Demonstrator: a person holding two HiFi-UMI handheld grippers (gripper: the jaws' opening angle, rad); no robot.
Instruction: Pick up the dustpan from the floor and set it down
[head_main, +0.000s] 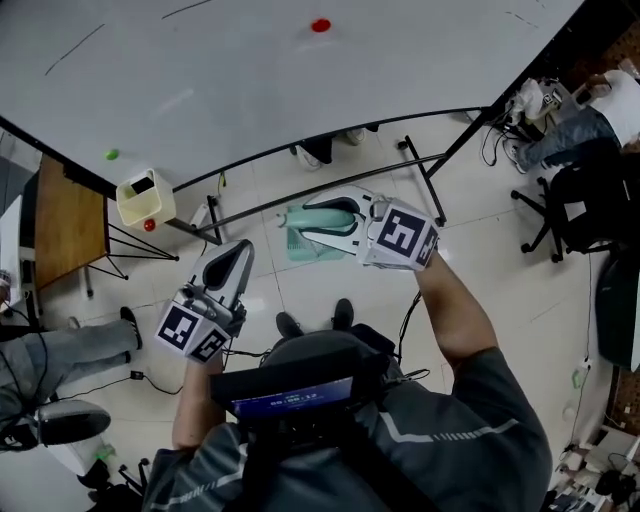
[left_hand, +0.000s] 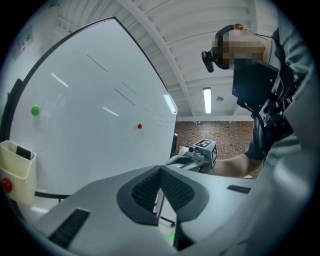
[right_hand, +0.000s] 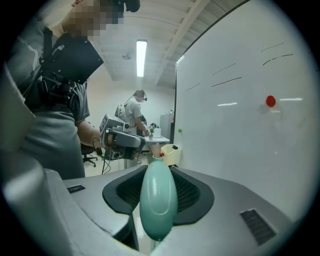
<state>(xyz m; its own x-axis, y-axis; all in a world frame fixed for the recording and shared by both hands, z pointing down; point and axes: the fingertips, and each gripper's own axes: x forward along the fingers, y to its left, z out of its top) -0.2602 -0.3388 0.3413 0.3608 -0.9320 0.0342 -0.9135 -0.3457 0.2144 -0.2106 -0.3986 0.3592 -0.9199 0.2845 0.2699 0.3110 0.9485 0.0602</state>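
We had open floor (head_main: 300, 290) before our feet; ahead the whiteboard (head_main: 250, 80) and its stand legs (head_main: 423, 180) barred the way.

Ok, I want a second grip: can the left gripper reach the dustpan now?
Probably yes: the dustpan sits in the right gripper, nothing shows between it and the left gripper, whose shut jaws must open first.

Head view, frame centre: the right gripper (head_main: 318, 222) covers the upper part of the green dustpan (head_main: 303, 246). Right gripper view: only the dustpan's handle (right_hand: 158, 202) shows; the pan is hidden beyond the jaws. The whiteboard (head_main: 250, 80) runs off the top edge of the head view; its red dot (head_main: 320, 25) and green dot (head_main: 112, 154) are too small to identify. A person (head_main: 575, 128) at upper right is cut off.
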